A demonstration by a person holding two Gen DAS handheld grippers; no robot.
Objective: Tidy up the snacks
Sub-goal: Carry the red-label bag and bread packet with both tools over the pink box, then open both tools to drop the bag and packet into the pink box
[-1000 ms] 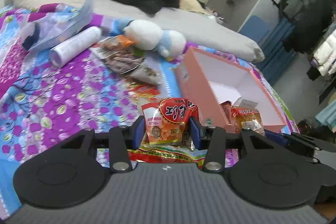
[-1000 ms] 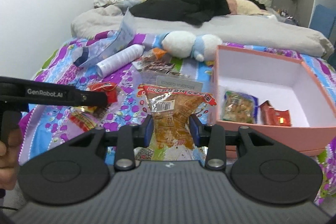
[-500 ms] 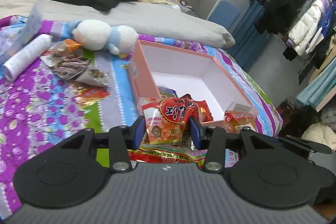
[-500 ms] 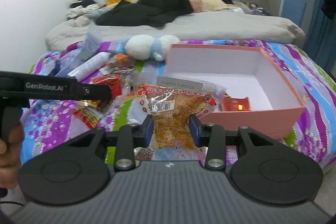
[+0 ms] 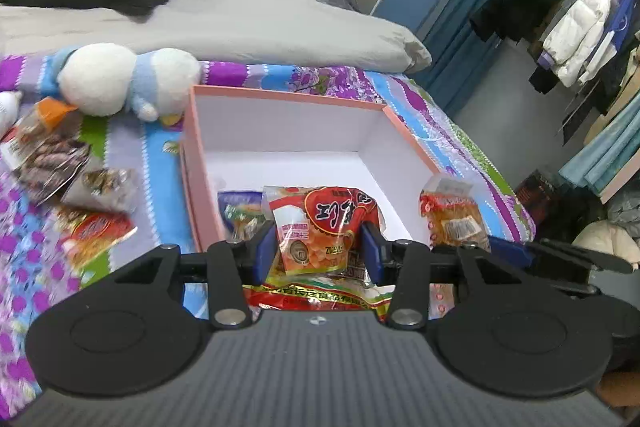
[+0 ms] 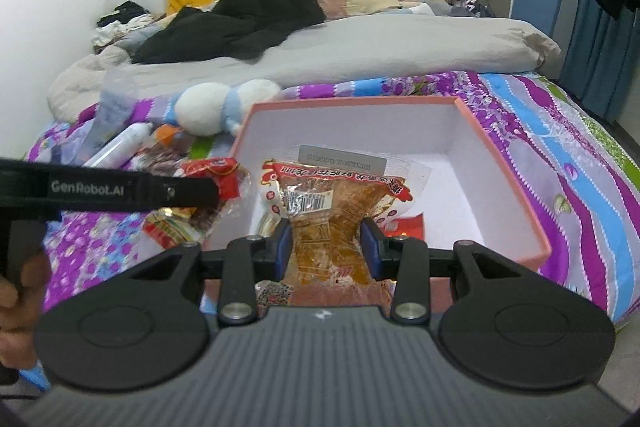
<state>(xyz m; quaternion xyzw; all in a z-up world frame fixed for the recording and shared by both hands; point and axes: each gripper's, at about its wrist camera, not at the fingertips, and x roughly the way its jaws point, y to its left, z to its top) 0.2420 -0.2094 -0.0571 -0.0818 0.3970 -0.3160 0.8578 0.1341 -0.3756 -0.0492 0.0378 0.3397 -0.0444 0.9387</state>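
My left gripper (image 5: 318,251) is shut on a red and orange snack packet (image 5: 320,227), held at the near rim of the open pink box (image 5: 288,95). A blue snack packet (image 5: 240,211) lies inside the box. My right gripper (image 6: 328,243) is shut on a clear packet of brown snack (image 6: 328,211), held over the pink box (image 6: 516,187). That packet also shows in the left wrist view (image 5: 454,215) at the box's right rim. The left gripper's arm (image 6: 108,189) crosses the left of the right wrist view with its red packet (image 6: 216,173).
Loose snack packets (image 5: 80,203) lie on the flowered bedspread left of the box. A white and blue plush toy (image 5: 124,79) sits behind them, and a white bottle (image 6: 120,147) further left. A grey duvet (image 6: 360,47) and black clothes cover the far bed. Hanging clothes (image 5: 580,19) stand right.
Both grippers have moved forward and right with their packets, from over the bedspread to the pink box. The box now fills the middle of both views.
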